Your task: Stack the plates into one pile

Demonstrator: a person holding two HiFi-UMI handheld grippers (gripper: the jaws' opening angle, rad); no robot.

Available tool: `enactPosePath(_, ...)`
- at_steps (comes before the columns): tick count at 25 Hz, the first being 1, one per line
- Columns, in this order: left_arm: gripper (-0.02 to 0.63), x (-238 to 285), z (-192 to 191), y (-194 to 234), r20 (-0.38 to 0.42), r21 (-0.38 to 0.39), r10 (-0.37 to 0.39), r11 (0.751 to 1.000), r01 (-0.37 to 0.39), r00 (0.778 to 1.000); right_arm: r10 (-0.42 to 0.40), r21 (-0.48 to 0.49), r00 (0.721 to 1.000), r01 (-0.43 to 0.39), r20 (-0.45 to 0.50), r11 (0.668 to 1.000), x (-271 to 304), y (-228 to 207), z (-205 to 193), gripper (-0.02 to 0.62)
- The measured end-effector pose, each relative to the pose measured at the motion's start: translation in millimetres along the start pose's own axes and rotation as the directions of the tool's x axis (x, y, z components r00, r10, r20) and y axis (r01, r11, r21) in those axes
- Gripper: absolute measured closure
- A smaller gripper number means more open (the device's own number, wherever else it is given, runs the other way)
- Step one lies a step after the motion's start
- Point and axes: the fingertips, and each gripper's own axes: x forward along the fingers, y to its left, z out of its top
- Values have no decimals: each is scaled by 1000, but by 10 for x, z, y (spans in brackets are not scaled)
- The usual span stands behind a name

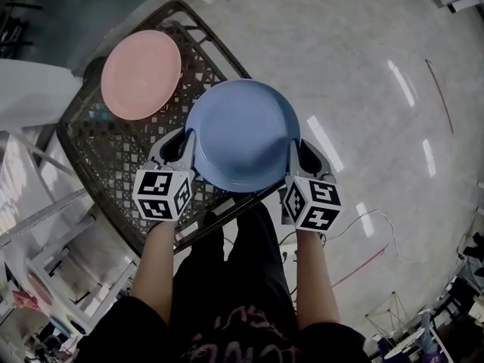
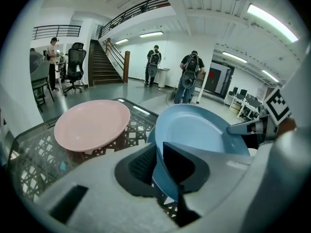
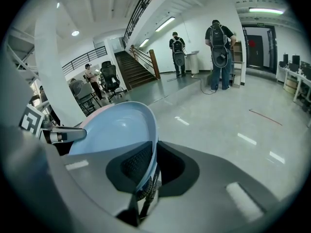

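- Blue plate (image 1: 243, 131): held about level over the near corner of the table (image 1: 106, 153), gripped at opposite rims.
- Left gripper (image 1: 184, 144) and right gripper (image 1: 297, 153): each clenched on the blue plate's rim.
- Pink plate (image 1: 141, 74): lies on the table ahead and to the left, apart from the blue plate; the left gripper is nearer.
- Head view gives the gap in plan. Left gripper view shows the pink plate resting on the lattice. Right gripper view hides it almost wholly behind the blue plate.
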Motion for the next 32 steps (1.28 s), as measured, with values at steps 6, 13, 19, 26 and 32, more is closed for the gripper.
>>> enactPosePath(6, 561, 62, -47, 24, -9, 8, -3, 1000, 3, 1000, -7, -26, 1000, 7, -13, 1000, 58, -11, -30, 548)
enactPosePath(13, 555, 137, -116, 61, -16, 11, 11, 1000, -11, 1000, -16, -40, 1000, 15, -12, 999, 110, -40, -35, 545)
enactPosePath(19, 525, 103, -102, 111, -7, 6, 23, 1000, -23, 1000, -45, -39, 999, 46, 18, 998, 55, -101, 55, 515)
enactPosePath(26, 526, 48, -36, 105, 14, 12, 27, 1000, -27, 1000, -63, -59, 996, 66, 57, 996, -69, -150, 164, 571)
enactPosePath(32, 547, -98, 39, 233, 47, -6, 49, 999, -49, 998, 4, -113, 995, 7, 96, 994, -51, 127, 348, 588)
